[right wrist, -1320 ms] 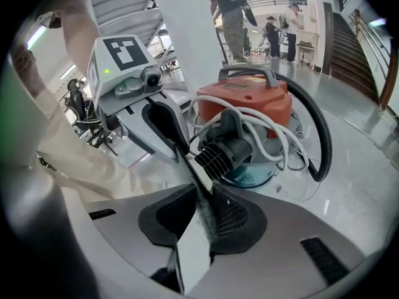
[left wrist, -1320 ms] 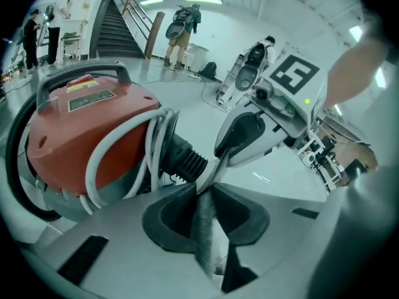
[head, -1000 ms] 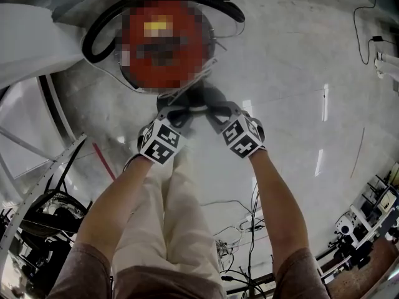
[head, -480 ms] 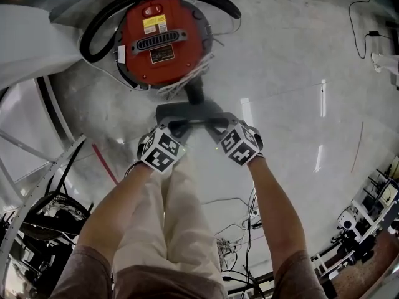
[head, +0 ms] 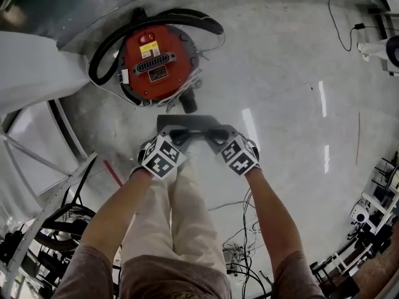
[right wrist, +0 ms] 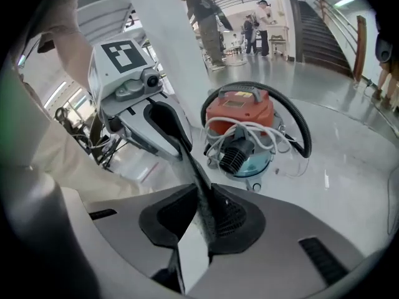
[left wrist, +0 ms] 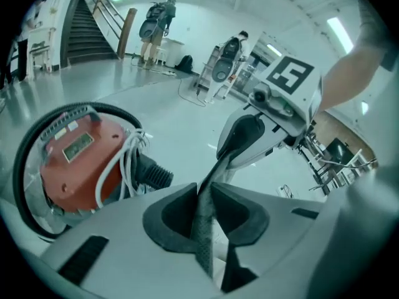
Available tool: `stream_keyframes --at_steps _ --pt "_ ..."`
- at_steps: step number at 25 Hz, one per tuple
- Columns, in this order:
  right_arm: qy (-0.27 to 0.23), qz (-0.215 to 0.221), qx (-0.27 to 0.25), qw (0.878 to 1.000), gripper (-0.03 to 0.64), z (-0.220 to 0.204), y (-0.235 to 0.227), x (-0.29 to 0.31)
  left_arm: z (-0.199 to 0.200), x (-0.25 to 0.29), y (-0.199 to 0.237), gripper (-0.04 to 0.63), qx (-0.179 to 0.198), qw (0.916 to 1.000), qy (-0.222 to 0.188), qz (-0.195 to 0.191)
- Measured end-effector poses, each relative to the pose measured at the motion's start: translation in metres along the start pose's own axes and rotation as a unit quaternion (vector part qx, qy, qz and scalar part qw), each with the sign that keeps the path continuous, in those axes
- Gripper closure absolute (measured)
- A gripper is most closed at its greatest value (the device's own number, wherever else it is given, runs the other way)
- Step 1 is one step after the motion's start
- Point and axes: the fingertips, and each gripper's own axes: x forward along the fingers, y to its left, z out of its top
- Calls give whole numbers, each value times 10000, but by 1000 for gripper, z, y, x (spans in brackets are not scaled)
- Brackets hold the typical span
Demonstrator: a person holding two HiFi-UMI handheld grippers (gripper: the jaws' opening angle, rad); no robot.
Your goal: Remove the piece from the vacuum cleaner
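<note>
Grey flat piece [head: 192, 123] held off the floor [head: 280, 73], between the person's knees and the vacuum [head: 154, 61], level across both claws. Left claw [head: 179, 134] is clamped narrow on the piece's near edge at its left end. Right claw [head: 216, 134] is clamped likewise at its right end. In both gripper views the piece is seen edge-on as a thin dark strip pinched between the pads.

Just beyond the piece's far edge, the vacuum's black ribbed port [head: 189, 103] points toward it. A small gap is seen between the two. A bundle of white cord [head: 190, 80] hangs beside the port. Black hose [head: 156, 16] is looped round the red body. Beige trousers [head: 168, 223] lie below the claws, loose cables [head: 240, 242] on the floor behind.

Against the earlier frames: the piece was then joined to the port, close under the vacuum. It is now parted, drawn back and raised. Both grips are unchanged.
</note>
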Motion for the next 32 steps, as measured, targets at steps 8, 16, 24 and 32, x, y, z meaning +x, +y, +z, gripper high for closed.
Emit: stream_keyframes --at_steps 8,16,24,32 --pt "-610 -739 202 9952 557 64 12 -122 93 -90 -41 528 598 9979 -203 -166" --pt "-1156 -1264 63 9852 557 135 36 -241 180 -192 -82 529 1272 9906 -442 -248" --pt "-1865 -1709 311 9670 557 178 76 -330 233 -276 -130 526 1845 9800 -740 -118" --pt "-2243 -1931 404 9543 555 220 104 -366 249 -333 -140 525 2060 9742 -914 -67"
